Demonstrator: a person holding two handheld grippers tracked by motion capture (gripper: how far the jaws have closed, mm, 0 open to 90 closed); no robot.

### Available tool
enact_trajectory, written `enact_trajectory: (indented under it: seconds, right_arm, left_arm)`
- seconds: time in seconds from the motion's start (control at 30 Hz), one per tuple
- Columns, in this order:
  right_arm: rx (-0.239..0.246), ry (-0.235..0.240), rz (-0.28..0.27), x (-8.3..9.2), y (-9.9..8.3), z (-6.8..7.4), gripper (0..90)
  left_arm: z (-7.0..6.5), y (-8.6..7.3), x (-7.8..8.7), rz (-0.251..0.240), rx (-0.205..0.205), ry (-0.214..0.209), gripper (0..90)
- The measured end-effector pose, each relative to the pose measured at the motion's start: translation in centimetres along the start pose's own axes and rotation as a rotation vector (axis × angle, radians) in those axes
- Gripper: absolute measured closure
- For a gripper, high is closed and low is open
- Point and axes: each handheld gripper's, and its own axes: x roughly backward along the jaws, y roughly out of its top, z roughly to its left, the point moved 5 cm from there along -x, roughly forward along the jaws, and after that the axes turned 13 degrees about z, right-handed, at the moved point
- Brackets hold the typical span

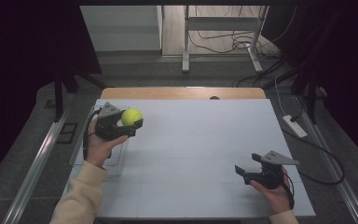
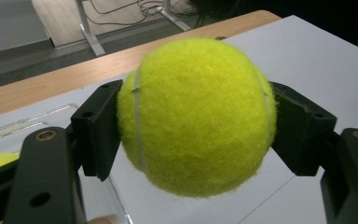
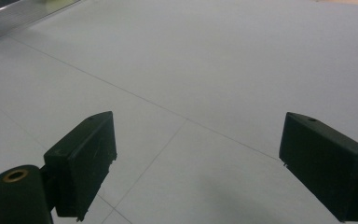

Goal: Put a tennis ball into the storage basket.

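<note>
One tennis ball (image 1: 131, 116) in raised left tongs (image 1: 131, 125).

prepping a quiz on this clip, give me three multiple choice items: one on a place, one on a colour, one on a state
1. Where is the tennis ball?
A. in the left gripper
B. on the floor
C. in the right gripper

2. What colour is the ball?
A. red
B. yellow-green
C. white

3. How do the right gripper's jaws stand?
A. shut on a ball
B. shut on a cable
C. open, with nothing between them

Answers: 1 A, both of its jaws press the ball's sides; 2 B, bright fuzzy yellow-green felt; 3 C, just bare white table between them.
</note>
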Motion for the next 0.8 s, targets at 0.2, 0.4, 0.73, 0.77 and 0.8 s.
enact_trajectory:
  seconds: [0.2,0.4,0.73,0.77,0.8]
  right_arm:
    - [0.001,0.000,0.001,-0.1,0.0,0.1,11.1]
    - [0.001,0.000,0.001,0.0,0.0,0.0,11.1]
    - [0.000,0.000,0.000,0.0,0.0,0.1,11.1]
    - [0.001,0.000,0.001,0.0,0.0,0.1,11.1]
    - [0.001,0.000,0.002,-0.1,0.0,0.1,11.1]
  left_arm:
    - [0.7,-0.4,0.4,0.002,0.012,0.010,26.8]
    - [1.2,-0.7,0.5,0.003,0.020,0.018,26.8]
    - [1.9,-1.1,0.8,0.006,0.034,0.032,26.8]
    - [2.0,-1.2,0.8,0.008,0.035,0.034,26.8]
    - [2.0,-1.2,0.7,0.009,0.037,0.035,26.8]
